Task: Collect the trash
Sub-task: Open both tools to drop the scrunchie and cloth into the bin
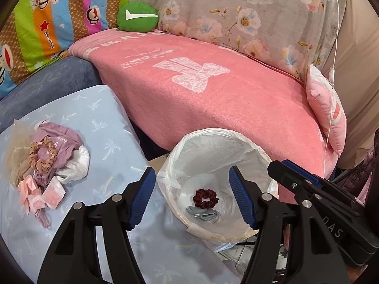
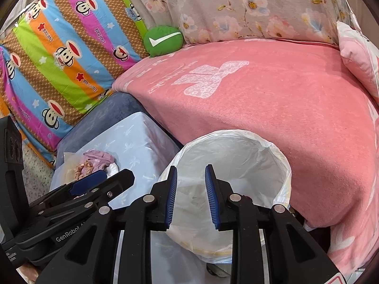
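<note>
Left gripper [image 1: 191, 195]: jaws spread wide, holding nothing, poised above the bin's near rim.
Right gripper [image 2: 191, 196]: jaws parted to a moderate gap, holding nothing, over the bin mouth.
Trash bin [image 1: 251, 146]: white liner; contains a dark red scrunchie [image 1: 204, 197] and a grey fabric scrap [image 1: 203, 214], just beside each other.
Remaining trash pile [image 1: 45, 158]: on the light blue cover [image 1: 113, 127], left of the bin.
Surroundings: pink blanket [image 1: 213, 99], green check-mark cushion [image 1: 137, 17], floral pillow [image 1: 248, 14].
</note>
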`<move>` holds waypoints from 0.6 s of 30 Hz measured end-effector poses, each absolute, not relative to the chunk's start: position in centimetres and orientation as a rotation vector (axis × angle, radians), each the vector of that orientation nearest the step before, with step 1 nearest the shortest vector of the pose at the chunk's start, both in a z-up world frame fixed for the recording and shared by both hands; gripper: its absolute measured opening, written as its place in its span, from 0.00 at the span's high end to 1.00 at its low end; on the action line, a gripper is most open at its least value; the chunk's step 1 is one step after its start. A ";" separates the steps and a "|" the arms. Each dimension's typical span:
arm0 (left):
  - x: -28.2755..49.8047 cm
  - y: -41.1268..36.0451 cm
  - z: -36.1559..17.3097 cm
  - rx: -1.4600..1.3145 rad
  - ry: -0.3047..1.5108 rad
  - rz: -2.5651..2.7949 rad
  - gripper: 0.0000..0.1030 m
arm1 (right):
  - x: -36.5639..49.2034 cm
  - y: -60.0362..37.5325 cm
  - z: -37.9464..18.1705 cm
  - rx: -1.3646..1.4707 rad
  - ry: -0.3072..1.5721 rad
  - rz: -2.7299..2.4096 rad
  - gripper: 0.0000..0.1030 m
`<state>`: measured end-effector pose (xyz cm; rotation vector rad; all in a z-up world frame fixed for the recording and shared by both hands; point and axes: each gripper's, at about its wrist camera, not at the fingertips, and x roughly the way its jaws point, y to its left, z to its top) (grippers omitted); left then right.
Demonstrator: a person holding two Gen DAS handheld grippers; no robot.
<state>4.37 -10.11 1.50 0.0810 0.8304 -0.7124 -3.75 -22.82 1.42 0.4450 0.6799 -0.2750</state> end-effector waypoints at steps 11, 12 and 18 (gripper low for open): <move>5.3 -7.8 0.8 0.044 0.856 -0.667 0.39 | -2.4 -21.0 1.3 0.414 0.707 -0.239 0.75; 5.4 -7.6 0.8 0.041 0.858 -0.663 0.39 | -2.3 -20.8 1.3 0.412 0.708 -0.236 0.73; 5.8 -6.4 0.7 0.030 0.858 -0.640 0.37 | -1.6 -19.6 1.3 0.397 0.715 -0.221 0.68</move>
